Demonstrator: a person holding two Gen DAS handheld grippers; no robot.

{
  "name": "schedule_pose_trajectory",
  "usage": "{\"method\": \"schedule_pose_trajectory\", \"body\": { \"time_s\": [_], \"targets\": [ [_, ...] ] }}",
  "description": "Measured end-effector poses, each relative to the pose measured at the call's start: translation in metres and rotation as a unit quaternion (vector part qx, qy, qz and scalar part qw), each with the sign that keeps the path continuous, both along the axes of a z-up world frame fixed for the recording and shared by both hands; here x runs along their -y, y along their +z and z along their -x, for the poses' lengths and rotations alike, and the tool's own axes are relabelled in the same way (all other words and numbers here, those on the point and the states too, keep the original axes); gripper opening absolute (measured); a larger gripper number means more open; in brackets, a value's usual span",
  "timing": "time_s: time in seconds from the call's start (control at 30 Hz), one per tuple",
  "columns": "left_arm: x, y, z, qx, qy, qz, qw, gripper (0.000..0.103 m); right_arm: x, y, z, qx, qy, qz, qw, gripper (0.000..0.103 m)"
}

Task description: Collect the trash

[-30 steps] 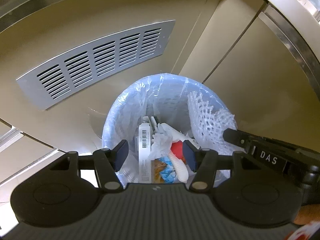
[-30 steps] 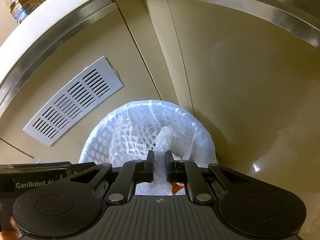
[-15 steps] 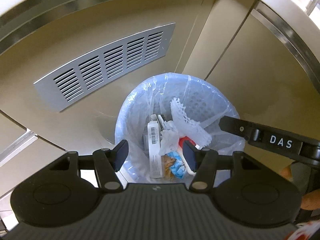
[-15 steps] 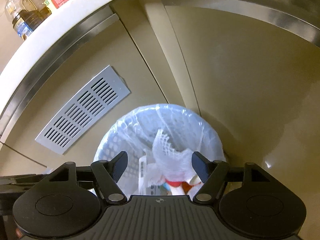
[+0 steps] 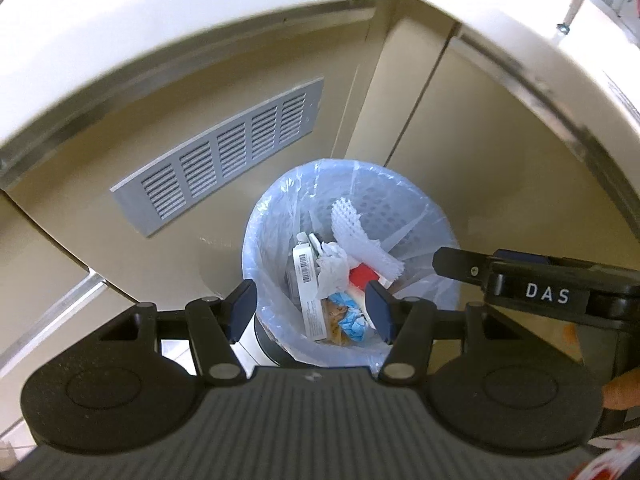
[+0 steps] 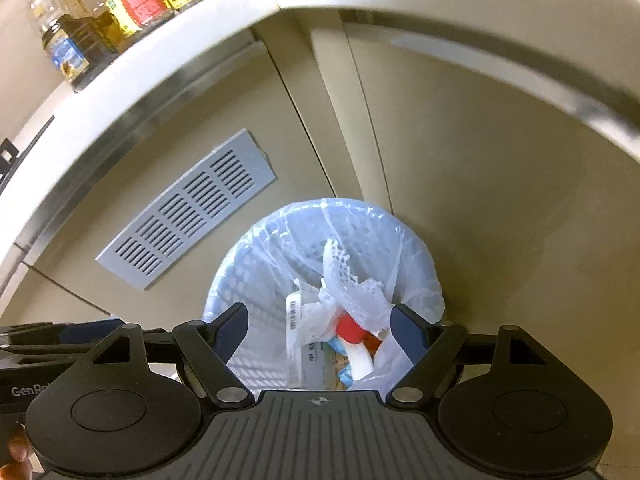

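While foam net (image 5: 362, 240) leans upright in bin (image 5: 444, 240), left tongs (image 5: 312, 312) wide, right tongs (image 6: 320, 332) opening, empty.

So the right gripper (image 6: 318, 330) is opening its jaws now, nothing between them. The white foam net (image 6: 352, 292) it was pinching a second ago is lying inside the trash bin (image 6: 420, 256), and both grippers are sitting higher above the bin.

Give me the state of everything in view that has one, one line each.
Left tongs: open, empty, above the bin.
Right tongs: opening, nothing between them.
Bin: upright, lined with a clear bag, partly filled.
Foam net: lying in the bin on top of the trash.
Crumpled tissue: in the bin.
Bottles: upright on the counter.
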State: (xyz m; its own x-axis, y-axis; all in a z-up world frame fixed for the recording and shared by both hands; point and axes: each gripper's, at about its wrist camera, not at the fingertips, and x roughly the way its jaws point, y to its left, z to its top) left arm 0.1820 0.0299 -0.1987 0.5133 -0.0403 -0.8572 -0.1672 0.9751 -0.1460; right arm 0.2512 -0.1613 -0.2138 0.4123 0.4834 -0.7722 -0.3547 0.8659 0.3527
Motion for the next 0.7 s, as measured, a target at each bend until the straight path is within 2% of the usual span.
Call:
{"method": "schedule_pose_trajectory", "body": {
  "time_s": [0.17,0.47,0.7],
  "targets": [
    [-0.003,0.035,0.018,0.018,-0.011,-0.001,0.9998,0.056,0.002,0.033,0.023,0.023,-0.006,0.005,1.000,0.078],
    [-0.011,0.106,0.065,0.060,-0.042,-0.023,0.9971,0.060,0.013,0.098,0.083,0.062,-0.051,0.027,0.996,0.078],
    [-0.010,0.141,0.099,0.083,-0.052,-0.035,0.9946,0.061,0.014,0.139,0.136,0.102,-0.039,0.062,0.992,0.078]
  ]
}}
